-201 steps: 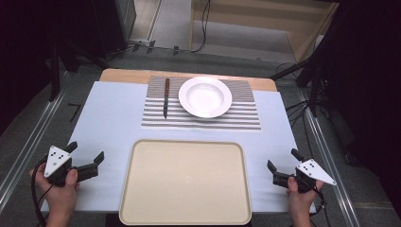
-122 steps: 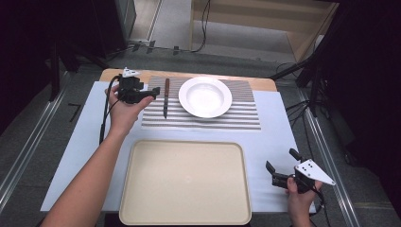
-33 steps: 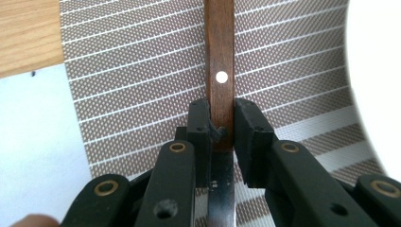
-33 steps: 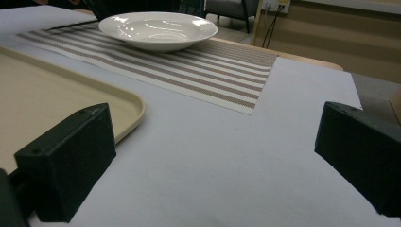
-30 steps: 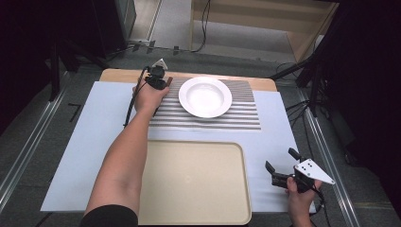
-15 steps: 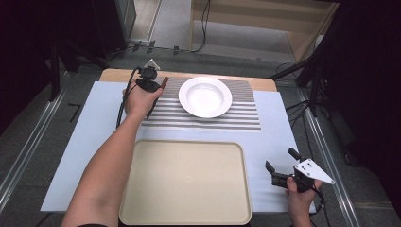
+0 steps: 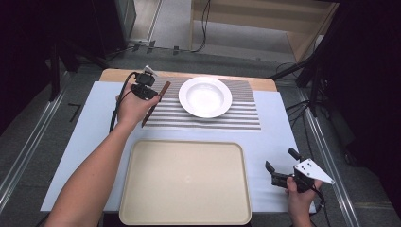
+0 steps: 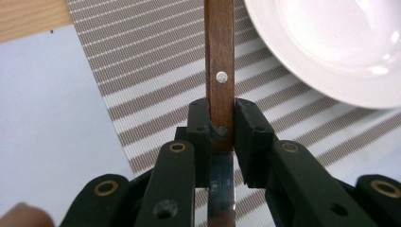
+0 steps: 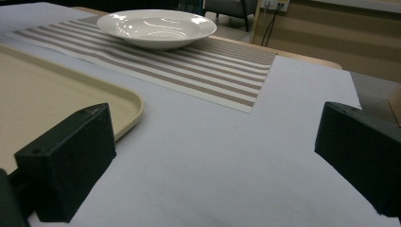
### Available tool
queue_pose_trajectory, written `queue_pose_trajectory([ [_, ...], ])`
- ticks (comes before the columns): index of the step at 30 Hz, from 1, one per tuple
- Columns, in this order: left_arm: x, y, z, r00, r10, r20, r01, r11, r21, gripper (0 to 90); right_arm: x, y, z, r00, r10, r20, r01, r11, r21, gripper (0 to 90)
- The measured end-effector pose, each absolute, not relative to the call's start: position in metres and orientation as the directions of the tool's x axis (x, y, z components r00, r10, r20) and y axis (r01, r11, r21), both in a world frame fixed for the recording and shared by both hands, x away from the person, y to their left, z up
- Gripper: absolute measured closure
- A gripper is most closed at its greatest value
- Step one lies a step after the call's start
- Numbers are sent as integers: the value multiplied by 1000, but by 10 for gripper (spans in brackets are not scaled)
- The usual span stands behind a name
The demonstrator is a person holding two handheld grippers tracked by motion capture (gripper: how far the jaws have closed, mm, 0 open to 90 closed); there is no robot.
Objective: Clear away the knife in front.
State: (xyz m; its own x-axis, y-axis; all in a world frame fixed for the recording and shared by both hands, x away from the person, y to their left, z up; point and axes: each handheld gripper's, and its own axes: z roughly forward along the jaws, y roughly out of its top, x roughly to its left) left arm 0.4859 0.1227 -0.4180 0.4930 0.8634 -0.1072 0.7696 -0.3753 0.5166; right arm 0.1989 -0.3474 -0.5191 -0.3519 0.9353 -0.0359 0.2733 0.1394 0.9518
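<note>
So, the left gripper is up at the far left of the striped placemat, and its jaws are clamped on a knife with a brown wooden handle. In the left gripper view the two black pads pinch the knife right where the wood meets the metal blade (one rivet shows bright on the handle just past the pads). From above, the knife slants across the person's left hand, handle end pointing away toward the far edge of the mat, the other end down toward the near side, clear of the mat surface by the look of it. The white bowl sits on the mat just beside the knife, not touching it. Nearer the person lies the beige tray, bare, on the pale blue table cover. Over on the near right corner the right gripper rests low by the tray, jaws spread wide with nothing between them; the right gripper view looks across the cover toward the bowl and the tray's rim
</note>
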Motion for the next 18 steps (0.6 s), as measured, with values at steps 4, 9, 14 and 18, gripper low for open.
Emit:
queue_pose_trajectory([
  [4, 475, 126, -416, 501, 858, -114, 764, -376, 524, 770, 199, -347, -519, -350, 936, -37, 271, 139, 952, 0],
  [9, 459, 126, -414, 520, 852, -58, 735, -412, 539, 770, 198, -347, -519, -350, 936, -36, 273, 139, 952, 0],
  [14, 446, 133, -415, 525, 848, -77, 730, -402, 553, 770, 199, -348, -519, -351, 936, -39, 272, 141, 952, 0],
  [18, 435, 137, -416, 530, 846, -67, 724, -409, 555, 770, 198, -348, -519, -350, 936, -37, 274, 140, 952, 0],
])
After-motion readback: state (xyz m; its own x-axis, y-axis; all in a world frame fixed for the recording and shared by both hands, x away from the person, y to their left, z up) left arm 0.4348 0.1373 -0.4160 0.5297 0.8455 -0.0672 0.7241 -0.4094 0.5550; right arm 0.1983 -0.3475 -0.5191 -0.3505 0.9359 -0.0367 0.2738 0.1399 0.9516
